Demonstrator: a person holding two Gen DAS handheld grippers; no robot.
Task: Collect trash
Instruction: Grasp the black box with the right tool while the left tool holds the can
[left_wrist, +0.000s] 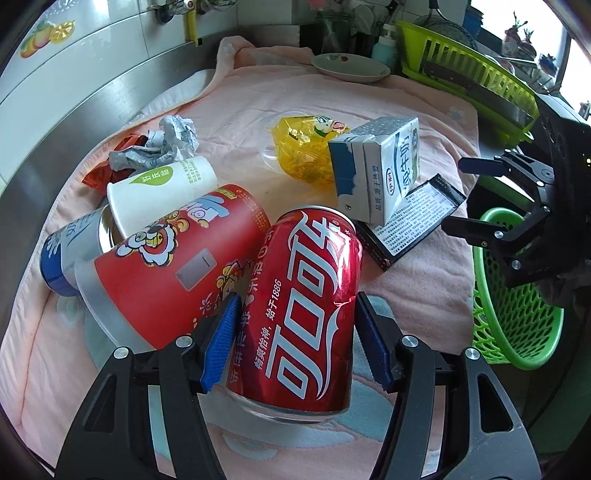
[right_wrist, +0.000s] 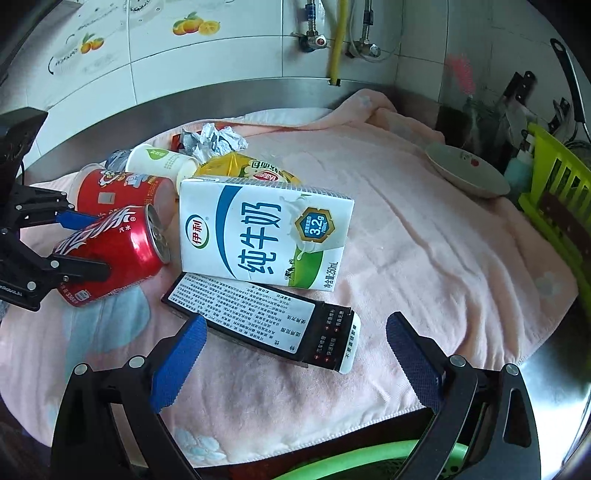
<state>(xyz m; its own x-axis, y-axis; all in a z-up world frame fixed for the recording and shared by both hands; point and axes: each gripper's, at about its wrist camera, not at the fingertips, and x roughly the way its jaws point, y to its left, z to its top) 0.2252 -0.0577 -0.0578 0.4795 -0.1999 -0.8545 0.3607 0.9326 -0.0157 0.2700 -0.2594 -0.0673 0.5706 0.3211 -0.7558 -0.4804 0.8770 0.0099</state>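
Your left gripper (left_wrist: 295, 332) clamps the red cola can (left_wrist: 306, 310), a blue ribbed pad on each side of its glossy metal body. The can is tilted, base end lifted off the pink towel (left_wrist: 406, 280), opened top end pointing away from you.

Your right gripper (right_wrist: 295, 354) stands wide and holds nothing, hovering over the towel's near edge.

Around the can:
- Left, touching it: a red paper cup (left_wrist: 177, 266) on its side, printed, with a clear lid.
- Behind that: a white paper cup (left_wrist: 162, 195), also lying down, and a blue-and-white can (left_wrist: 70, 243).
- Far left: crumpled grey-white paper (left_wrist: 162, 144) and a red wrapper (left_wrist: 99, 177).
- Far centre: a yellow, crinkly plastic bag (left_wrist: 303, 147).
- Right: a milk carton (right_wrist: 258, 236), blue and white, leaning on a flat black box (right_wrist: 258, 317) with small print.

Edges: a ceramic dish (left_wrist: 351, 66) at the towel's far side; a lime plastic rack (left_wrist: 472, 74) far right; a green mesh basket (left_wrist: 517, 314) off the towel's right edge; a steel counter rim (left_wrist: 74, 122) on the left.
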